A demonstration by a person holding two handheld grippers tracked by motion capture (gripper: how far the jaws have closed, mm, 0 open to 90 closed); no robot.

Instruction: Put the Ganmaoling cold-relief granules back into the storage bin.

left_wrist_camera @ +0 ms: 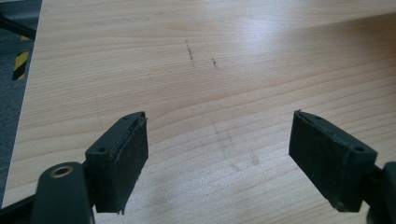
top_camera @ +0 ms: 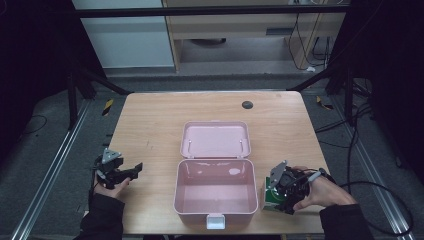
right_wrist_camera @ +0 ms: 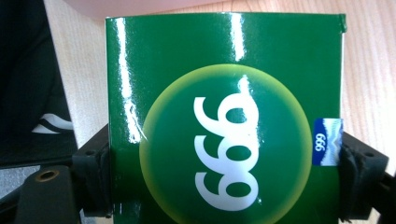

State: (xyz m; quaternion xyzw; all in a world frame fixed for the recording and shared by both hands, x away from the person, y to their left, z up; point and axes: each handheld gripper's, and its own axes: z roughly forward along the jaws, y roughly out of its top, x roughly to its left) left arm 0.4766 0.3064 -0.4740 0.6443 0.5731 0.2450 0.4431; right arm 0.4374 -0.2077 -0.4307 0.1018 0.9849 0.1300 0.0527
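Carton (right_wrist_camera: pixel 224 116) glossy green, yellow-rimmed circle, white "999"; right gripper (right_wrist_camera: pixel 224 172) clamped on sides; left gripper (left_wrist_camera: pixel 219 158) wide open, empty.

Lab: framed rig (top_camera: pixel 210 11), floor cables (top_camera: pixel 357 125)

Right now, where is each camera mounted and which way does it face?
High view: above the person's side, looking forward and down at the table and open pink box; both forearms and hands show.
Left gripper view: rides the left hand-held gripper, looking along its open jaws at bare wood.
Right gripper view: rides the right hand-held gripper, jaws clamped on the green box.
Shared: the green box also shows in the high view.
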